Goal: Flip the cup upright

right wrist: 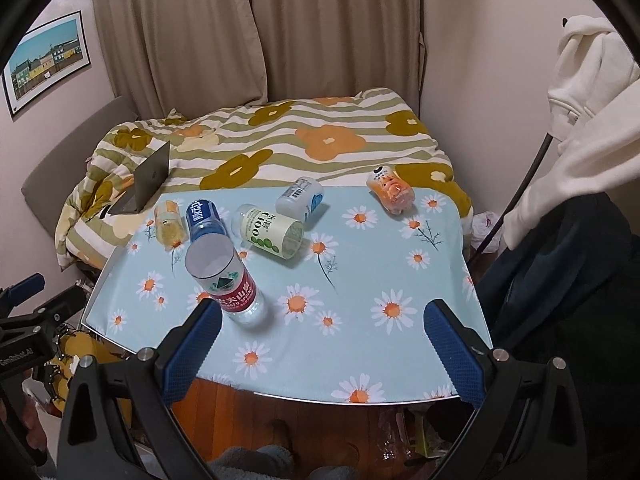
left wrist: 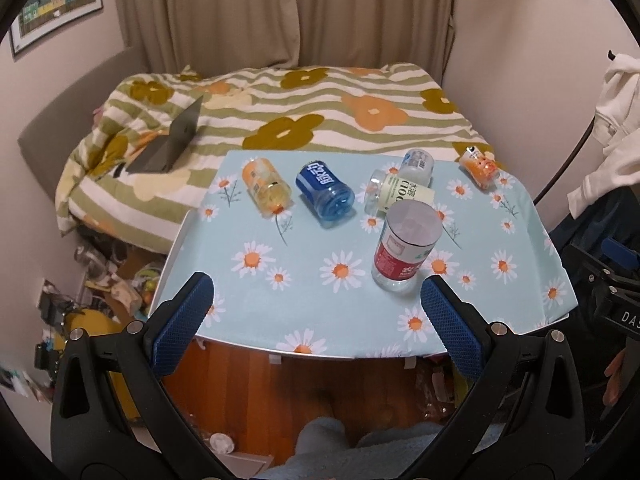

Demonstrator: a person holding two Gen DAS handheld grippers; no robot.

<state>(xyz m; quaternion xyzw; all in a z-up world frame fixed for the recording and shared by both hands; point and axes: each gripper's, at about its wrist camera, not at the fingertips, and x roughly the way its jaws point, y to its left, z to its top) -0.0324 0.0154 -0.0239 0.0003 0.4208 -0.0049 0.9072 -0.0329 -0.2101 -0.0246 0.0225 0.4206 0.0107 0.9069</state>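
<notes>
Left hand-held gripper [left wrist: 316, 304], right hand-held gripper [right wrist: 322, 330] spread, empty; red-label cup [right wrist: 224, 280] upright.

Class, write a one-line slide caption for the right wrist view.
Open right gripper hovers at the daisy-print table, red-labelled cup upright, five others lying down.

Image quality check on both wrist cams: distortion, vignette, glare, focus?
Left wrist: heavy fisheye, table edge bows, black vignette in the corners, soft indoor light, red-label cup sharp, left gripper open. Right wrist: same bowing and vignette, mild sheen on the green-label cup, right gripper open, periphery smeared.
</notes>
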